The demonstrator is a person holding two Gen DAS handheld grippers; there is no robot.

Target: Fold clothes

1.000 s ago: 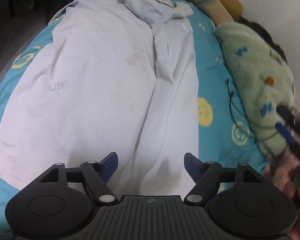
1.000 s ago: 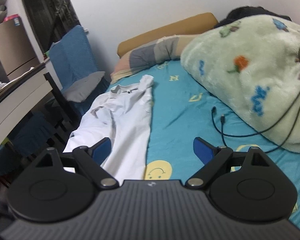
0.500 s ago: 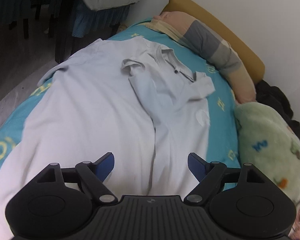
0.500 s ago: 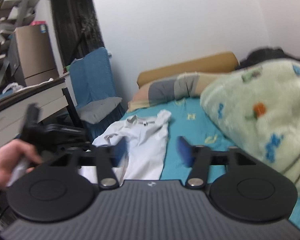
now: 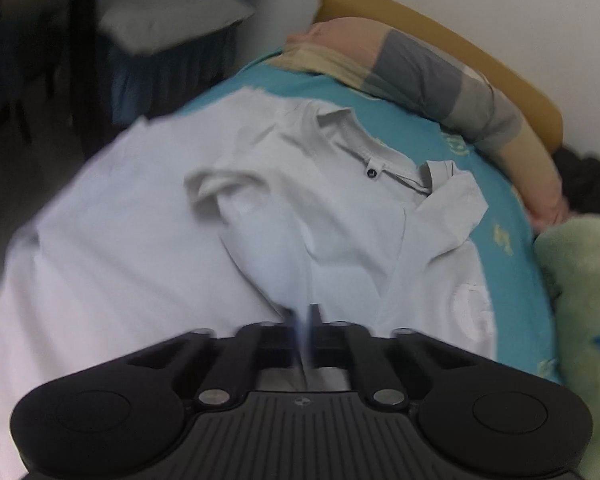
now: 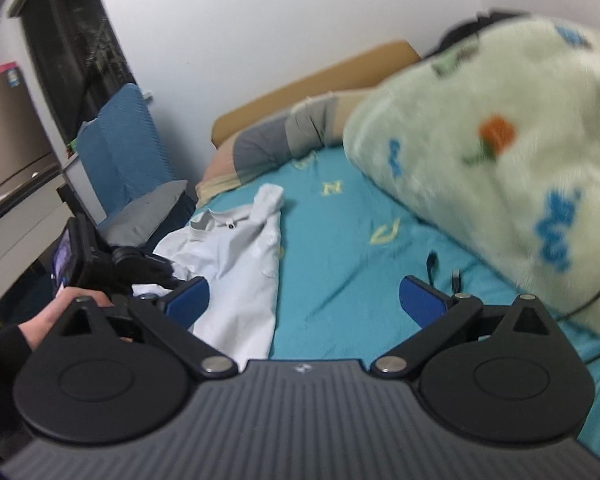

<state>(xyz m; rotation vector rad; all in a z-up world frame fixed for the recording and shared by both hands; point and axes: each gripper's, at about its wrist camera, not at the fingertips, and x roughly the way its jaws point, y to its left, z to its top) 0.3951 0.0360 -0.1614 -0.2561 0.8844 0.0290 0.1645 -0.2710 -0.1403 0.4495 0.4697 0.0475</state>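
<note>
Fingers of the left gripper [image 5: 303, 322] are pressed together, blue pads nearly touching, pinching a ridge of the white polo shirt [image 5: 148, 248] where its folded-over fabric bunches in the middle of the garment. In the right wrist view the same tool [image 6: 100, 264] appears at the left, held in the person's left hand [image 6: 66, 312], low over the shirt's near part. The right gripper [image 6: 304, 300] is spread wide and holds nothing, hovering above the bare teal bedsheet [image 6: 340, 272].

The shirt lies flat along the left side of the bed, hem nearest, collar toward the head end. One sleeve is turned in over the chest, and the button placket [image 5: 374, 172] shows one dark button. A pale round emblem [image 5: 470, 314] sits on the fabric near the shirt's right edge; its lettering is too blurred to read.

The sheet carries yellow printed letters, among them a legible "N" [image 6: 332, 188]. A black cable [image 6: 432, 268] lies on it beside a fluffy green blanket [image 6: 500, 160] heaped at the right edge. A striped pillow [image 5: 432, 76] rests against the tan headboard [image 5: 500, 76] at the far end. Beside the bed stands a blue-covered chair [image 6: 120, 148].
</note>
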